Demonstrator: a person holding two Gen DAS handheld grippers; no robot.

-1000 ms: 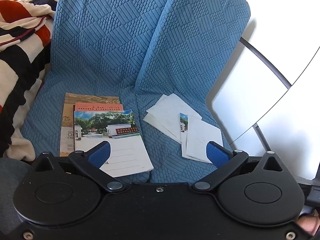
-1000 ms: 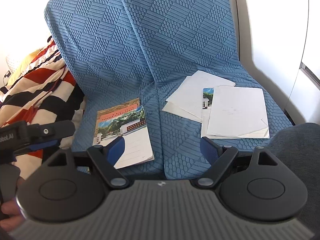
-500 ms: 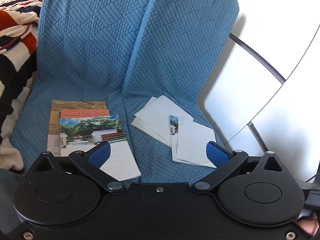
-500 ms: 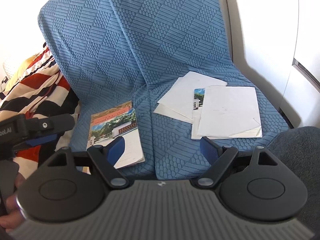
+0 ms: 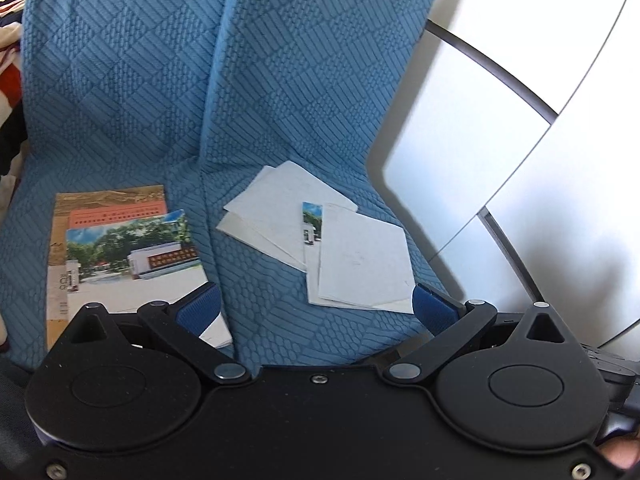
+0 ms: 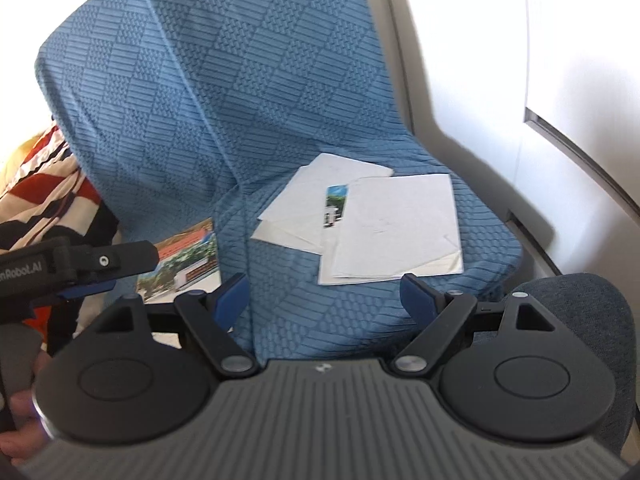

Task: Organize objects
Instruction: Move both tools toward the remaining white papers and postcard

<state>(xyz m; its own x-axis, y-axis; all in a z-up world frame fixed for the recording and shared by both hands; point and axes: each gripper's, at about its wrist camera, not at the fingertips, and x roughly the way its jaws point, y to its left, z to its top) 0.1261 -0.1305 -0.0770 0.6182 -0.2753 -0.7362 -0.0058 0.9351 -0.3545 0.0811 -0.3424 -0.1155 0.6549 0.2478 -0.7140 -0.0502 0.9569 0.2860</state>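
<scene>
While both tools hang spread and empty over the seat, I line up for the loose white sheets (image 6: pixel 394 228), which lie fanned and overlapping at the centre right of the right wrist view, one colour-printed card (image 6: pixel 335 205) peeking out from under them. My right tool (image 6: pixel 324 294) has nothing between its blue pads, and the left tool (image 5: pixel 316 308) is likewise released, with the booklet stack (image 5: pixel 120 248) at the lower left of its view and the sheets just above its right pad. I judge the step in hand to be an approach for gathering the scattered paper toward that neater stack. To do it well, I would come in low at a free corner or edge, slide one pad under it, and pinch lightly, since thin sheets will buckle or slip off the textured cloth. Everything rests on a chair draped in a blue quilted cover (image 6: pixel 240 120); a striped blanket (image 6: pixel 48 184) lies at the left edge, pale panels at the right.
</scene>
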